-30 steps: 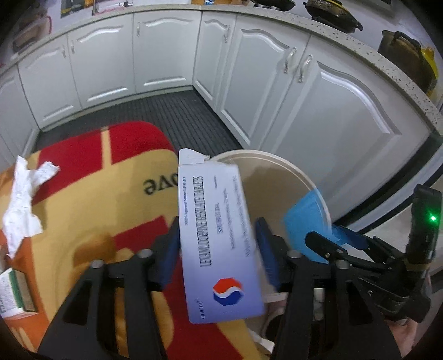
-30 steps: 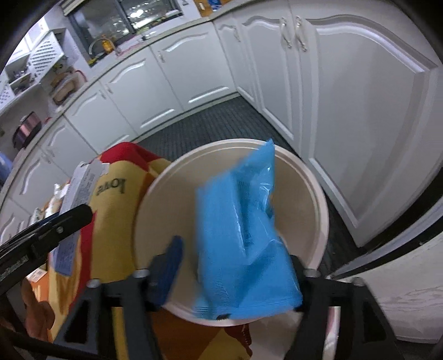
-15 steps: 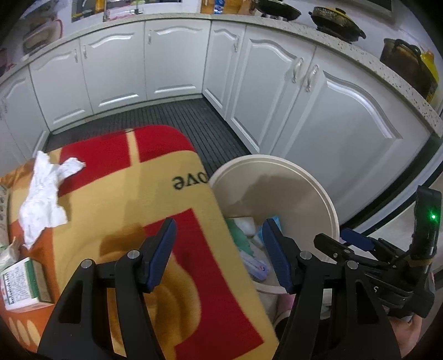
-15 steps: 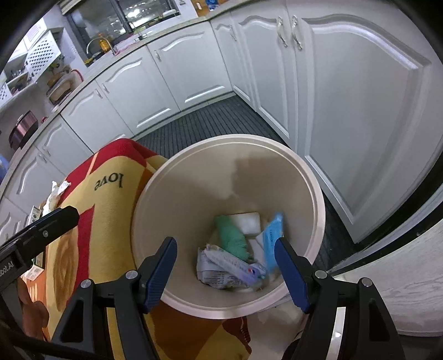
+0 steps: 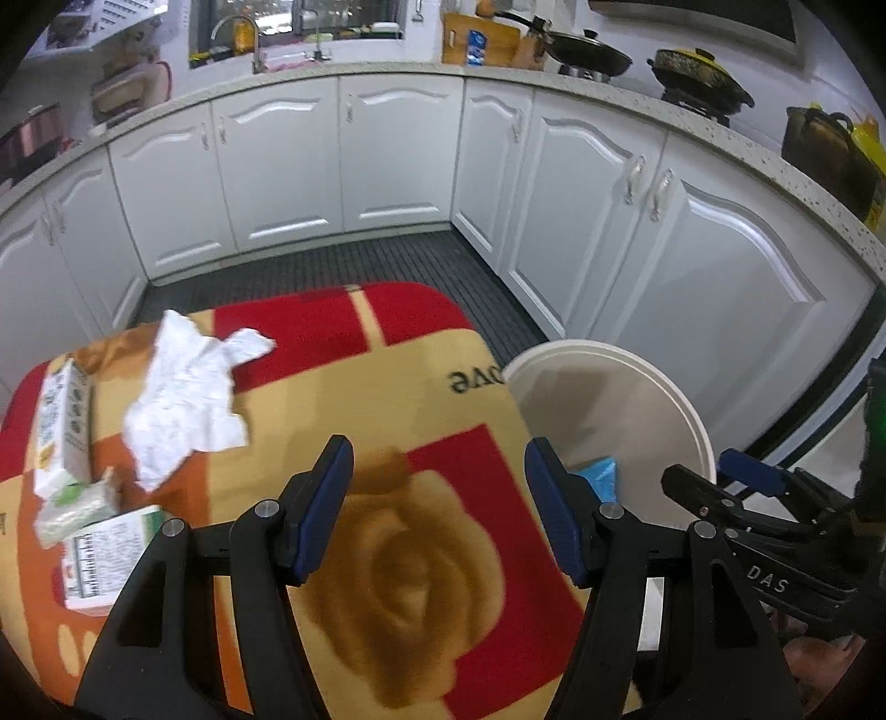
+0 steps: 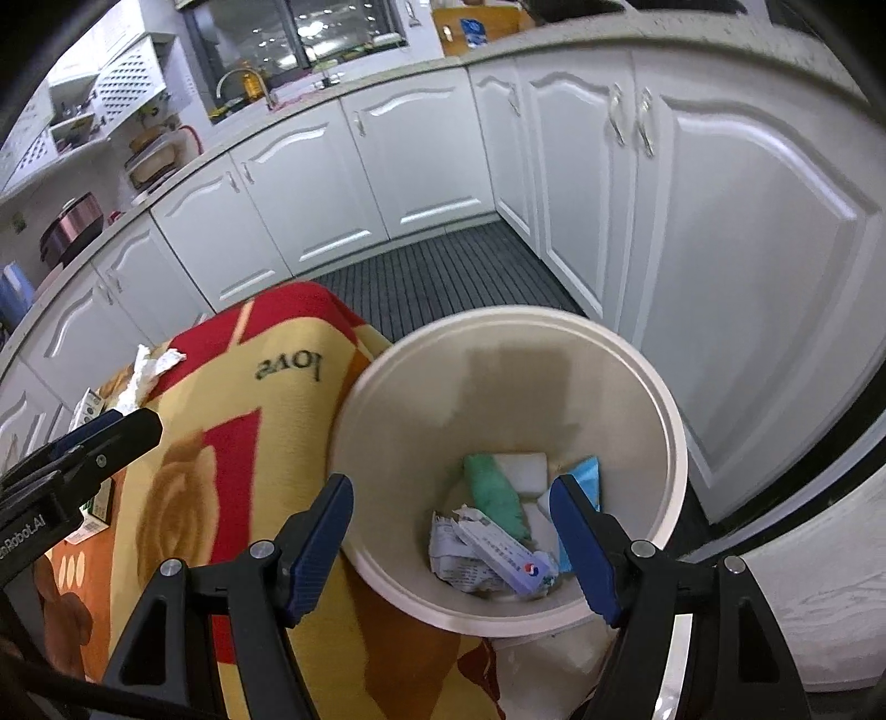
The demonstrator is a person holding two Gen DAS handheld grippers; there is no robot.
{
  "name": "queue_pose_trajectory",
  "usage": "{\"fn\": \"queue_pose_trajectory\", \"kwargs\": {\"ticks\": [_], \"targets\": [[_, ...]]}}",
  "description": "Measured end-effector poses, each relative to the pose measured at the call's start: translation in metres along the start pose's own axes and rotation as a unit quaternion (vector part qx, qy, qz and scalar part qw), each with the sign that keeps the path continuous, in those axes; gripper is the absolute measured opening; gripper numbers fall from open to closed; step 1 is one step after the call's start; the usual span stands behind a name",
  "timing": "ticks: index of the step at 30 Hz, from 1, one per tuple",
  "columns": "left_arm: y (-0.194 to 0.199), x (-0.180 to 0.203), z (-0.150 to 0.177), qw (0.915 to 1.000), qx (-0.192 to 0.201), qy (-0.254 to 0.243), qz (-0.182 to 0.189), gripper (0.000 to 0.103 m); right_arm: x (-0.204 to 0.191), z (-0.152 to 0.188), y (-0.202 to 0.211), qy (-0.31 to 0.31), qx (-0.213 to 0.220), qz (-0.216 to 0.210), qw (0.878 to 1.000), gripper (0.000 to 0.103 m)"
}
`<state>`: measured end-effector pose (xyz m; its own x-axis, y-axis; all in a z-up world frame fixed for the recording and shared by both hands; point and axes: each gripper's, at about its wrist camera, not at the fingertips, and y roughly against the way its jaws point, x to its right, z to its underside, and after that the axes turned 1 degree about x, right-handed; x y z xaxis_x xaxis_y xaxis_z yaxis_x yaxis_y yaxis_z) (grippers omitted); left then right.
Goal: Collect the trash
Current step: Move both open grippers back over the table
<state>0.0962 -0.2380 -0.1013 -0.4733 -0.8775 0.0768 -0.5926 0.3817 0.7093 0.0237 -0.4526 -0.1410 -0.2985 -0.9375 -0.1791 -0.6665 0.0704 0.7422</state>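
Home kitchen: cabinets (image 5: 398, 160), stovetop pans (image 5: 698, 75).

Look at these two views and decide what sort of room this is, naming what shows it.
A home kitchen, most likely: white cabinets run under a long counter, a sink tap stands by the window, and pans sit on the stove.

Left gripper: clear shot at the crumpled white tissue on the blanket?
Probably yes. The left gripper is open and empty, and the crumpled tissue lies exposed on the blanket, up-left of it, with nothing between. Boxes sit beside it.

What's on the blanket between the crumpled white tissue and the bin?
Nothing: in the left wrist view only bare blanket separates the crumpled tissue from the bin.
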Motion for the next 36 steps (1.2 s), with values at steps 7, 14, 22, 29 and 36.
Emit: {"fn": "queue_pose_trajectory", "kwargs": {"ticks": [7,14,22,29,36], "targets": [[0.018,-0.025,0.003,0.9996,0.014,0.017,-0.019,0.063,-0.026,-0.004,0.009,0.016,0.01,-0.013,1.0,0.074],[0.037,-0.048,0.007,0.9981,0.033,0.026,-0.045,0.063,-0.053,-0.006,0.018,0.031,0.025,-0.031,0.999,0.074],[0.058,-0.09,0.01,0.9962,0.04,0.05,-0.06,0.063,-0.089,-0.009,0.026,0.05,0.04,-0.052,0.997,0.078],[0.067,-0.154,0.017,0.9907,0.029,0.089,-0.098,0.067,-0.123,-0.008,0.023,0.078,0.036,-0.072,0.994,0.081],[0.067,-0.217,0.024,0.9824,0.004,0.138,-0.126,0.068,-0.153,-0.009,0.007,0.1,0.021,-0.088,0.991,0.082]]}}
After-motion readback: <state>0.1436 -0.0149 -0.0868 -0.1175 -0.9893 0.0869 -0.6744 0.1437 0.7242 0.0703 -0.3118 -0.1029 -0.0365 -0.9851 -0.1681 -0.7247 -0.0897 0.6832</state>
